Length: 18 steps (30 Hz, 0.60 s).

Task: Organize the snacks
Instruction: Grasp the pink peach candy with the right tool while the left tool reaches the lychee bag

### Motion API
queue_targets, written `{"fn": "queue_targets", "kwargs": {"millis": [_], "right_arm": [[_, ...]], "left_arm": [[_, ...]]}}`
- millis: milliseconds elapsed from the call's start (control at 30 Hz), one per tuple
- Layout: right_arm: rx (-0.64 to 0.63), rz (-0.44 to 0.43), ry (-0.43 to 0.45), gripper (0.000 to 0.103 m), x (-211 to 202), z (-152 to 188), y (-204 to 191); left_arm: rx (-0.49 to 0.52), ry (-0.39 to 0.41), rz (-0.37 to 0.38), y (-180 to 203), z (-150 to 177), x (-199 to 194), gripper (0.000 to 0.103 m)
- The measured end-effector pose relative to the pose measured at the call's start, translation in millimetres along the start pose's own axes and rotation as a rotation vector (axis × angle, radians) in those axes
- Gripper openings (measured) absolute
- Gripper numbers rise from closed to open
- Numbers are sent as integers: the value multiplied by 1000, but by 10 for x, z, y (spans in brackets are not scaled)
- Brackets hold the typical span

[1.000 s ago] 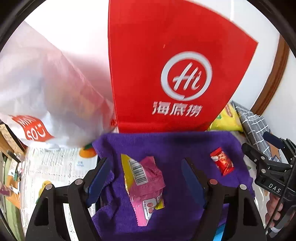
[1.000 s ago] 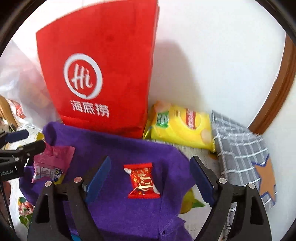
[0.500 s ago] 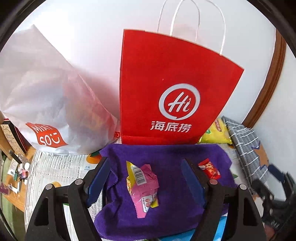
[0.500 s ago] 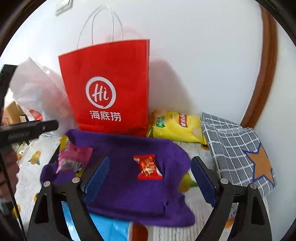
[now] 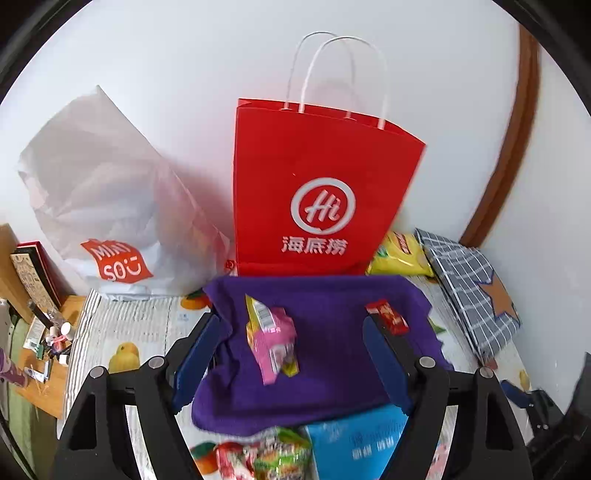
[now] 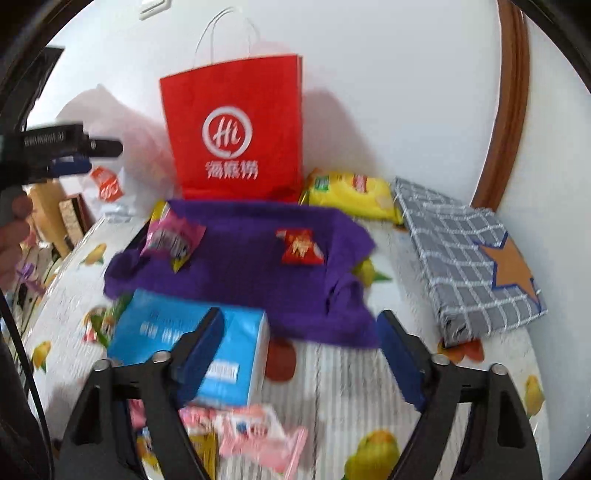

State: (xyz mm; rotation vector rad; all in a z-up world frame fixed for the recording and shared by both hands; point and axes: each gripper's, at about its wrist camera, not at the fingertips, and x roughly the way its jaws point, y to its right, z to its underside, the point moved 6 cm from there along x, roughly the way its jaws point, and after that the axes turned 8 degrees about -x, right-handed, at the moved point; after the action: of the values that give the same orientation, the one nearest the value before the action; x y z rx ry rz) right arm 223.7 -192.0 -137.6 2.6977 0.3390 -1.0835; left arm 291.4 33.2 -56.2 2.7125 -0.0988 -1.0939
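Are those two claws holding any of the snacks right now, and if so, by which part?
Nothing is held. The left gripper and right gripper both stand open and empty above the purple cloth.

A plain white wall [image 5: 184, 92] is being seen behind everything, evenly lit, with soft shadows being cast onto it. A curved brown wooden trim [image 5: 517, 147] is being shown running up the wall's right side. The surface below is being covered by a white ribbed cloth with fruit prints [image 6: 332, 387]. At the left edge, a lower wooden table [image 5: 40, 384] is being crowded by small bottles and odds and ends, and framed boards [image 5: 33, 273] are being leaned upright beside it. A white wall plate [image 6: 155, 5] is being glimpsed high on the wall in the right wrist view. Bright, diffuse light is being spread across the room.
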Motion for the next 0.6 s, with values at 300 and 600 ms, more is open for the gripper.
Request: {"fn": "queue_targets", "kwargs": {"millis": [300,600], "right_arm": [[-30,-99,-87,74,235,598,-222],[-44,-62,-113,74,428,855,-278]], "left_arm": [[-19,-31,-45,-232,483,-222,78],[-26,-67,-99,-476,947,-319,78]]}}
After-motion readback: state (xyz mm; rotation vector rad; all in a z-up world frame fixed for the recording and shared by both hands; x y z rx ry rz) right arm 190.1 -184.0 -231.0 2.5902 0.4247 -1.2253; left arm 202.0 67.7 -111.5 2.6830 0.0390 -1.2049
